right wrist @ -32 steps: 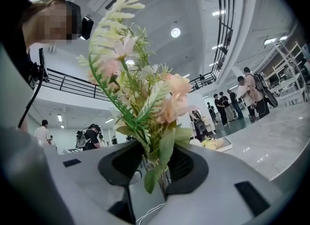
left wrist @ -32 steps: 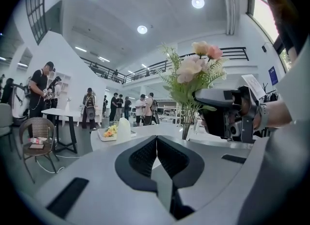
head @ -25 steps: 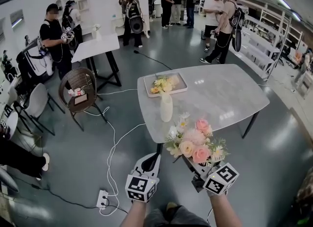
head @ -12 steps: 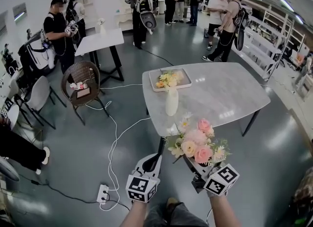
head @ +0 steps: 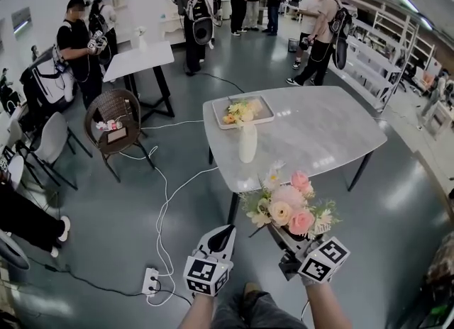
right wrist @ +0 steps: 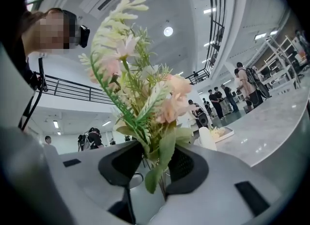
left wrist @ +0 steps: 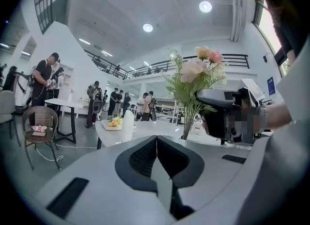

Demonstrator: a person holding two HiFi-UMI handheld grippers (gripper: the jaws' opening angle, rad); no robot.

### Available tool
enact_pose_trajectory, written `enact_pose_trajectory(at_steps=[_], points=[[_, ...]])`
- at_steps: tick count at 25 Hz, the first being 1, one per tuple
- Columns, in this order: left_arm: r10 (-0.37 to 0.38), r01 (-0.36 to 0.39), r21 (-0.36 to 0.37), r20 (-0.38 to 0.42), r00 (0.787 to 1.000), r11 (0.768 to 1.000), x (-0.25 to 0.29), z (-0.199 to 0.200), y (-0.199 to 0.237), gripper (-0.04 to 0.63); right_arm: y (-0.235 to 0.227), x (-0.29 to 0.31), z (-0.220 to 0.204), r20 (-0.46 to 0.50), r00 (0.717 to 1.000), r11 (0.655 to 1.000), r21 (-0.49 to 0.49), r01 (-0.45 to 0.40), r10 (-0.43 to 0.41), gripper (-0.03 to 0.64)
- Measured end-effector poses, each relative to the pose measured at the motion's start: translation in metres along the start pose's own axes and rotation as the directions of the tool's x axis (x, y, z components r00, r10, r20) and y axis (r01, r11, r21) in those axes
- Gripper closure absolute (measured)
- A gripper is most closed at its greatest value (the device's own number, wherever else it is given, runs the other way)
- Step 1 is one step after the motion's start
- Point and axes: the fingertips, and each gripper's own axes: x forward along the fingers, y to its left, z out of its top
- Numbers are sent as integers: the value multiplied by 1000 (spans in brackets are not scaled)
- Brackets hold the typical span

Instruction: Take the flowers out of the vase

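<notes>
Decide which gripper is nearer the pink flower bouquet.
Right. The right gripper grips the bouquet by its stems; the left gripper, shut and empty, sits apart to their left.

Bright, even light fills the hall, from round ceiling lamps (left wrist: 147, 27) overhead and strip lights (head: 410, 0) along the far right. Shadows are faint and soft; the table top (head: 319, 136) carries pale glare patches and the floor (head: 106, 228) a dull sheen. All views bow strongly toward the edges, the gripper views ringed by black corners. Close to the lens, the flowers (right wrist: 172, 104) look soft, the far background sharper
</notes>
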Motion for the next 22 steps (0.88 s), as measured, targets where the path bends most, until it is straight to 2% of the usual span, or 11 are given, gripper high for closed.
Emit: enact_pose_trajectory(at_steps=[10, 22], points=[[-37, 36, 25, 50, 998, 999, -14, 21, 0, 580, 25, -4, 20, 44, 999, 998, -56, 18, -15, 455], [-76, 72, 52, 72, 994, 996, -14, 33, 7, 580, 33, -3, 32, 106, 994, 997, -65, 39, -32, 456]])
